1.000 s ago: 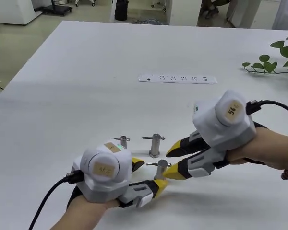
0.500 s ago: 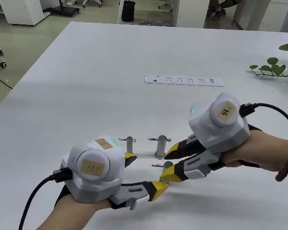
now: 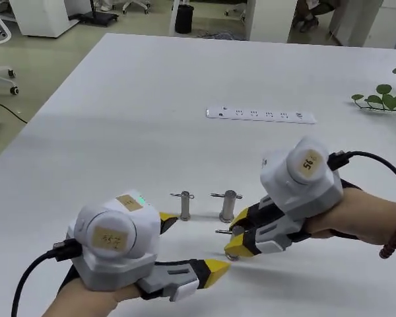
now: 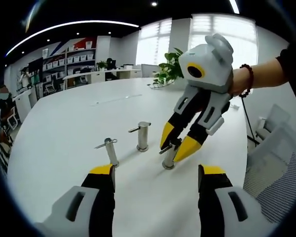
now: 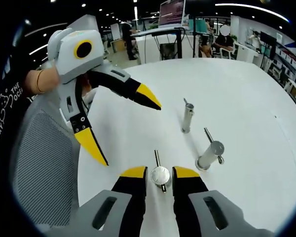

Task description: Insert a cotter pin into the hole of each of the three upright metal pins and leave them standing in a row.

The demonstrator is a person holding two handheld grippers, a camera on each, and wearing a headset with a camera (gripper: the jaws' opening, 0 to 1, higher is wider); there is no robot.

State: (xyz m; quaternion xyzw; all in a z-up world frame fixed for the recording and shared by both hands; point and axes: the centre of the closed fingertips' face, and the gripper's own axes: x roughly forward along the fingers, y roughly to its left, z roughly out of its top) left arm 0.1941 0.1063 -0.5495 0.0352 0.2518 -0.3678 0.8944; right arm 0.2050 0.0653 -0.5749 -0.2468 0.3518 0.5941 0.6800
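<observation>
Our right tool (image 3: 236, 231) is clenched on the head of the near pin (image 5: 160, 176), one jaw on either side of it. That pin stands upright on the desk (image 3: 119, 119), long axis vertical. Its cotter (image 4: 164, 148) runs level through the top and points toward our left tool (image 3: 191, 243). The left tool is released, jaws wide apart and holding nothing, and it hovers just short of the pins.

Just beyond the near pin stands the middle pin (image 3: 229, 206), and the left pin (image 3: 185, 206) is beside that one. Both are upright, and each has a cotter lying crosswise near its head with the tail sticking out to our left. The two far pins stand side by side, but the near pin sits in front of the middle one, so the three make a corner.

Around them the white desk lies open. A power strip (image 3: 261, 115) lies well beyond the pins, a plant (image 3: 383, 99) is at the right, and the desk's left edge is far off.
</observation>
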